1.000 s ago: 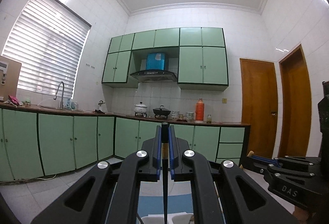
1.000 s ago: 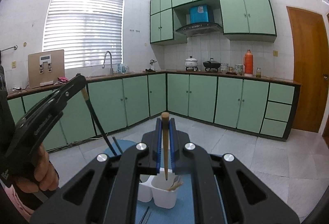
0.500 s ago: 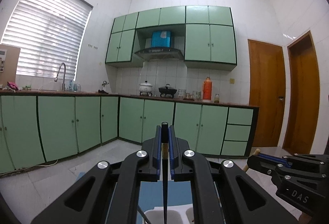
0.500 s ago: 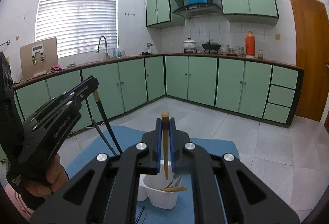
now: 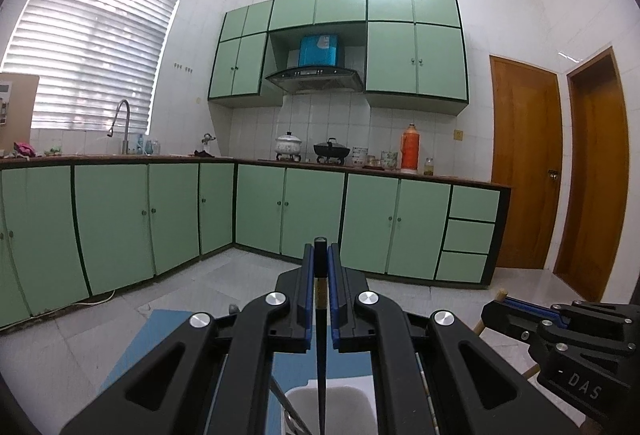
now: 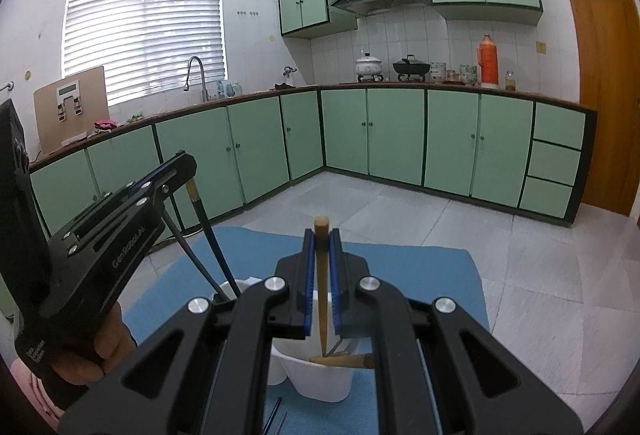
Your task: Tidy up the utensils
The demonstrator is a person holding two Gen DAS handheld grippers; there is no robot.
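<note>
My left gripper (image 5: 320, 251) is shut on a black chopstick (image 5: 321, 355) that hangs straight down over a white cup (image 5: 360, 395). In the right wrist view the left gripper (image 6: 182, 171) holds this black chopstick (image 6: 210, 235) with its lower end inside the left white cup (image 6: 236, 285), beside another dark stick (image 6: 188, 251). My right gripper (image 6: 321, 235) is shut on a wooden chopstick (image 6: 322, 295) whose tip dips into the right white cup (image 6: 320, 379), where a wooden utensil (image 6: 344, 359) lies. The right gripper (image 5: 500, 309) also shows in the left wrist view.
The cups stand on a blue mat (image 6: 420, 275) over a pale tiled surface. Loose dark sticks (image 6: 276, 415) lie on the mat at the near edge. A hand (image 6: 108, 339) grips the left tool. Green cabinets (image 6: 400, 139) and wooden doors (image 5: 524, 163) line the far walls.
Both grippers have sunk towards the white cups with their chopsticks. The black chopstick's end now reaches into the left cup and the wooden one's tip into the right cup.
</note>
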